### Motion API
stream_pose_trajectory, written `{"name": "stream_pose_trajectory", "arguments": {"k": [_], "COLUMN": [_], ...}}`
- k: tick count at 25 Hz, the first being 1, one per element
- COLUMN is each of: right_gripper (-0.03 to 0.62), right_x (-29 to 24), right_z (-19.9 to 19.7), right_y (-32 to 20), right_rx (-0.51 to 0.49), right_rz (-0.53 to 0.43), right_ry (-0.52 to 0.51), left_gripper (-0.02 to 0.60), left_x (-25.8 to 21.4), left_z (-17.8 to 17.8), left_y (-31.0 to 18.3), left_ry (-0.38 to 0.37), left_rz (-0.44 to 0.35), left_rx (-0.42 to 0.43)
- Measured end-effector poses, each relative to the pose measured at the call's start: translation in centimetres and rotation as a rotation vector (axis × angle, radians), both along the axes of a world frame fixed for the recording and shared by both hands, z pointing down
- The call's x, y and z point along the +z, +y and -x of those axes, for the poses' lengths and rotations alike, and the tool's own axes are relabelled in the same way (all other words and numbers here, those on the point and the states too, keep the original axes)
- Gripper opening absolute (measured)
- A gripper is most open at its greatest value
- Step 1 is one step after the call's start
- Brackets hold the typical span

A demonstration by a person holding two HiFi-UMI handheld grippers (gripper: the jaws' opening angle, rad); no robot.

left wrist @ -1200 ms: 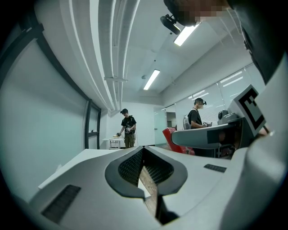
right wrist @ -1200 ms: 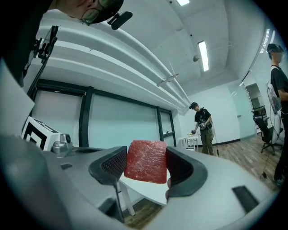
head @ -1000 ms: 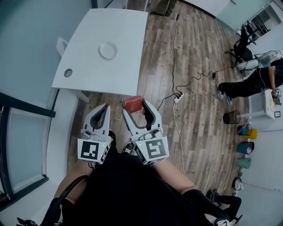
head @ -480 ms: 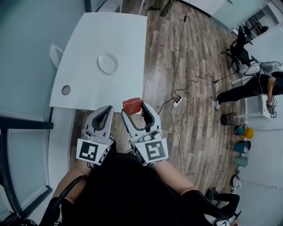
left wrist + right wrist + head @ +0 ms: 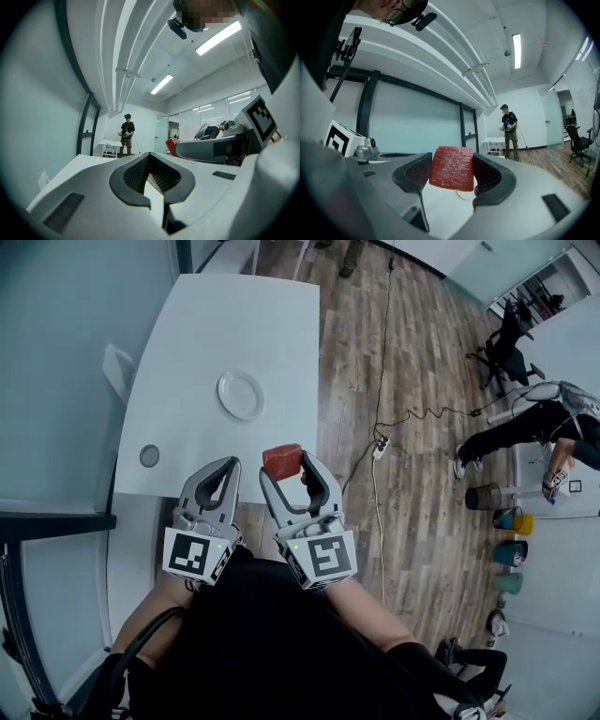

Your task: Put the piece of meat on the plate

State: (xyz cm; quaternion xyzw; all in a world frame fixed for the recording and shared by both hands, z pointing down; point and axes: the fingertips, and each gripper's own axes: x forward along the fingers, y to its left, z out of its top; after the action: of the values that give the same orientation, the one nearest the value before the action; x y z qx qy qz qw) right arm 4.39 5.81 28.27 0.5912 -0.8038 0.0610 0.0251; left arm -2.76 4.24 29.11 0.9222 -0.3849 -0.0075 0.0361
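Fingers (image 5: pixel 417 172) of right gripper (image 5: pixel 288 470) clamp meat (image 5: pixel 452 168), hiding its sides.

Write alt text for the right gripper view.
The right gripper grips a red piece of meat between its jaws, over a white table. Beyond, a person stands in a room with a wood floor.

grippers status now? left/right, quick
Left gripper: closed, nothing between its jaws.
Right gripper: closed on the piece of meat.
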Motion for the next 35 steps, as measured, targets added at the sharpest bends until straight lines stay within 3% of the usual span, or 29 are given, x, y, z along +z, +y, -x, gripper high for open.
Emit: {"name": "stream_pose_trajectory", "arguments": {"k": [9,20,35], "right_gripper": [0.279,0.279,0.279], "right_x": [0.0,0.9,0.6], "right_z": [1.8,0.0,-3.1], "right_y": [-1.8,-3.6,-9.7], "right_rx": [0.019,0.006,-0.142], "right_rz": [-0.026,-0.001,-0.025], "right_ry": [0.006,0.001,-0.03], "left_gripper": [0.003,0.003,0.003], "left_x": [0.5,0.9,0.3], "left_z": [1.3,-0.5,-3.5], "left_y": [-2.1,-4.0,-9.3], "left_ry": [0.014,-0.008,-0.053], "left_rz": [0.005,0.022,0.008], "left_rx": [0.028,0.017,-0.123]}}
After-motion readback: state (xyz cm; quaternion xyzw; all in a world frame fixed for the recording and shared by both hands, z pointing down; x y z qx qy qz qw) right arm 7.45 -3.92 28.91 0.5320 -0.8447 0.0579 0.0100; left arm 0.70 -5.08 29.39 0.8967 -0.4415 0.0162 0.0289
